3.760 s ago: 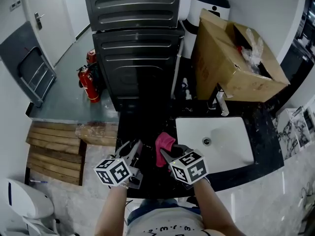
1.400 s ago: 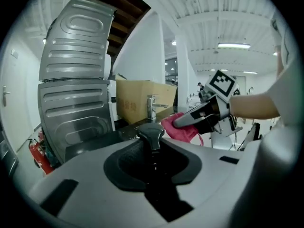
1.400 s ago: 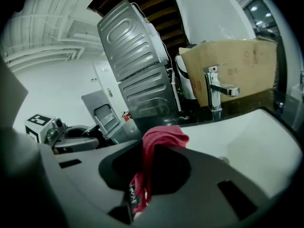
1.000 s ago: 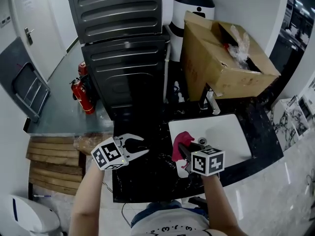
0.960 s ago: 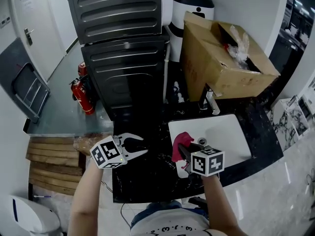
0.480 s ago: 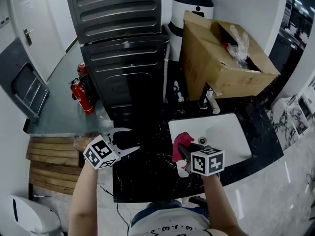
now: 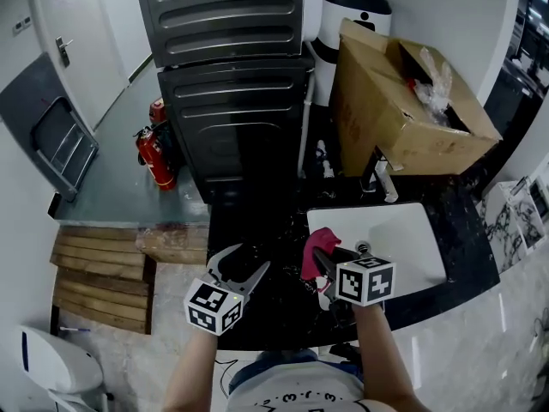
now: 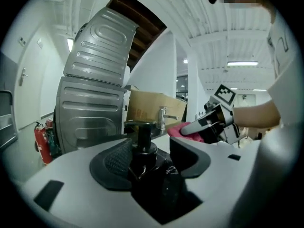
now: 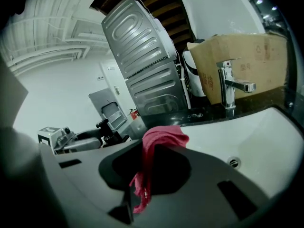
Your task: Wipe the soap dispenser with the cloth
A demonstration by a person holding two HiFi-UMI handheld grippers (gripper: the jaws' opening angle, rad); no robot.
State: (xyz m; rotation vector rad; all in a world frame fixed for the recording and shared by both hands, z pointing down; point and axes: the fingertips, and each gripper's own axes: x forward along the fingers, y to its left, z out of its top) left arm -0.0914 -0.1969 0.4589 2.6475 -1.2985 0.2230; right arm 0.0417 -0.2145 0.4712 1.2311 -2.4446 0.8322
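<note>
Glossy black pump-top soap dispenser [image 8: 144, 151] is standing on the dark counter [image 7: 274, 312] between the near-level left gripper [image 7: 241, 261]'s jaws, which have just been opening and aren't clamping it. The right gripper [image 7: 326, 263], tilting down, is pinching the crumpled pink cloth [image 9: 161, 137].

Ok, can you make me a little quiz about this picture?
1. What do the right tongs hold? A sponge, B pink cloth, C brush.
2. True or false: the soap dispenser is white.
3. Which tongs have the soap dispenser between them?
Key: 1 B. 2 False, it is black. 3 The left tongs: open, not pressing it. They have just been opening wide, then closing a little.
</note>
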